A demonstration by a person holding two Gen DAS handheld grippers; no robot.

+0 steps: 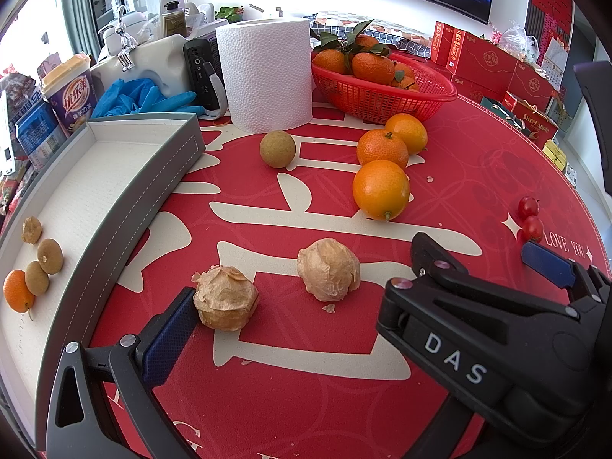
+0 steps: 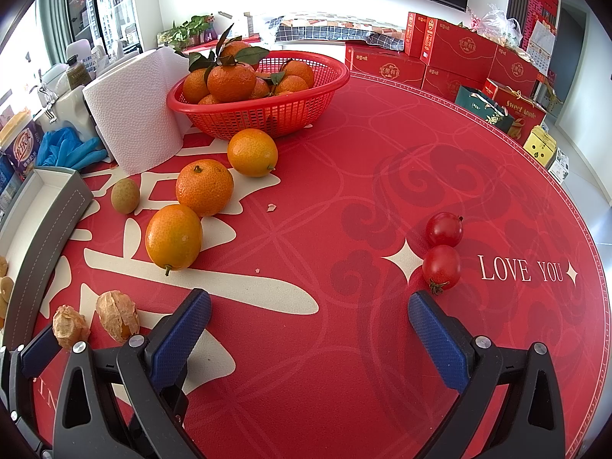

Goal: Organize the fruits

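My left gripper (image 1: 298, 329) is low over the round red table mat (image 1: 306, 401), and its two blue-padded fingers stand wide apart. It holds nothing. The left blue pad (image 1: 168, 340) touches, or almost touches, a papery brown husk fruit (image 1: 225, 298). A second papery husk fruit (image 1: 329, 269) sits in the gap between the fingers, a bit farther out.

My right gripper (image 2: 310, 329) is wide too, and empty. It hangs over bare mat. Two small shiny red cherry tomatoes (image 2: 441, 254) sit touching each other just past its right blue pad (image 2: 436, 342).

On the left is a grey tray with a white inside (image 1: 153, 187). In it I see a small orange kumquat (image 1: 17, 290), two round brown longans (image 1: 44, 266) and one more dry husk fruit (image 1: 31, 230). They lie close together near the near end.

Out on the mat, three orange fruits (image 1: 382, 164) huddle in a row, each touching the next. A lone green-brown round longan (image 1: 277, 149) sits to their left, apart from them. Behind it stands a white paper towel roll (image 1: 267, 72). Beside the roll is a red plastic mesh basket (image 1: 386, 91) full of leafy tangerines.
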